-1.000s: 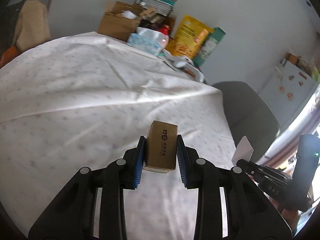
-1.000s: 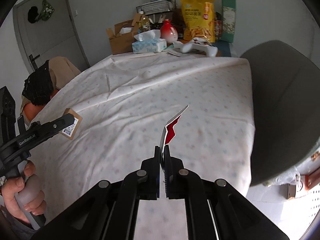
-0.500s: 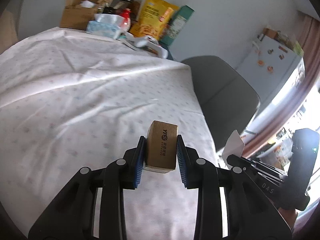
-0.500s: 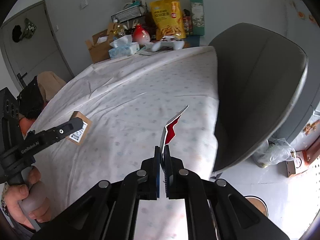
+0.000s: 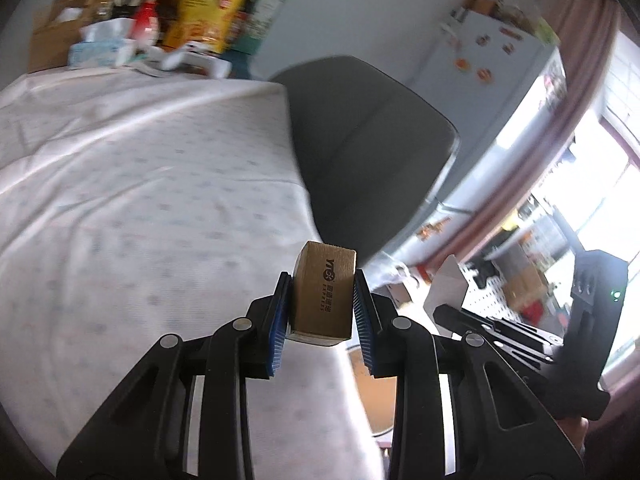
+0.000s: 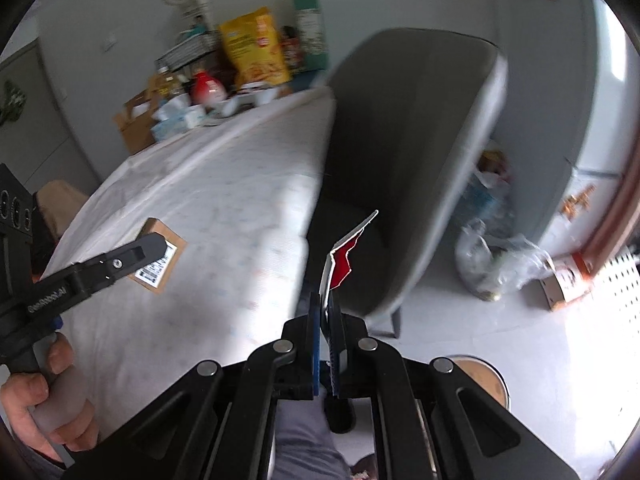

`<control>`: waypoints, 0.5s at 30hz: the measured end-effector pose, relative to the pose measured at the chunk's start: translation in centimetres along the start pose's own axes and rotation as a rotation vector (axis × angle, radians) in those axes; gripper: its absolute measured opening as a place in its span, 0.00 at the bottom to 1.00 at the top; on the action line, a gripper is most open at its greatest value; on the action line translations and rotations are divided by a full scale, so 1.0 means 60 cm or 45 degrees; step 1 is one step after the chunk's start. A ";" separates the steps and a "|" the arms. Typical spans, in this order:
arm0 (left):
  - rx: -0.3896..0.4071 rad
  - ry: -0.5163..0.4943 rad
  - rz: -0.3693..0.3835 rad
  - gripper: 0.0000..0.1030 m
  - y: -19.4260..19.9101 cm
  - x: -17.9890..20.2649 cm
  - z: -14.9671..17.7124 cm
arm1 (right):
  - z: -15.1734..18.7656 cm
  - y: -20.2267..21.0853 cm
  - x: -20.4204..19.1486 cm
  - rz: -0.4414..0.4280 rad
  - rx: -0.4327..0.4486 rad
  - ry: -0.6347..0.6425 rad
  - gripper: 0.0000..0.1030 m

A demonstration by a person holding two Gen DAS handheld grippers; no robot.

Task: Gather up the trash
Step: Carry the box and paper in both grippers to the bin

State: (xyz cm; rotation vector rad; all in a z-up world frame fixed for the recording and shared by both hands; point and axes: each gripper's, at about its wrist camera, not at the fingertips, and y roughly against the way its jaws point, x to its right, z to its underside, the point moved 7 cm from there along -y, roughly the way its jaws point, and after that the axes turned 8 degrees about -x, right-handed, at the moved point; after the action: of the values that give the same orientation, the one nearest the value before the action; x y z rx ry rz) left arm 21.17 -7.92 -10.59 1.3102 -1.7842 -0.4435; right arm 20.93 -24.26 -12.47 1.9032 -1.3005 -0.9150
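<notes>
Gripping: L gripper [image 5: 322, 304] clamps cardboard box [image 5: 323, 294] (upright) | R gripper [image 6: 325, 320] pinches torn card [image 6: 345, 258]

box [image 5: 323, 292]: matt brown cardboard | tablecloth [image 5: 120, 184]: creased cloth | chair [image 5: 360, 152]: matt grey

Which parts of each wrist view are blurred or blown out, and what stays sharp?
Left wrist: the small cardboard box in the left gripper is sharp; the tablecloth and clutter smear, and the window is blown out. Right wrist: the torn card in the right gripper is crisp; the chair smears, the floor glares.
</notes>
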 end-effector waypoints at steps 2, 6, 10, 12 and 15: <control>-0.032 -0.033 0.019 0.30 -0.019 0.027 0.002 | 0.013 0.003 0.032 0.024 -0.008 -0.043 0.05; -0.083 -0.080 0.045 0.30 -0.052 0.071 0.006 | 0.038 0.008 0.087 0.062 -0.020 -0.119 0.05; -0.140 -0.131 0.057 0.30 -0.086 0.111 0.016 | 0.066 0.008 0.141 0.121 -0.049 -0.192 0.05; -0.174 -0.160 0.065 0.30 -0.105 0.133 0.023 | 0.084 0.002 0.175 0.142 -0.081 -0.253 0.05; -0.210 -0.194 0.073 0.30 -0.128 0.161 0.032 | 0.108 -0.006 0.215 0.177 -0.107 -0.316 0.06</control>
State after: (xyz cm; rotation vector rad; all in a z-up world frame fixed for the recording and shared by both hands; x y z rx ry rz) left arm 23.40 -19.98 -12.97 1.1338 -1.8620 -0.6591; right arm 19.17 -37.16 -18.69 1.6517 -1.4930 -1.1417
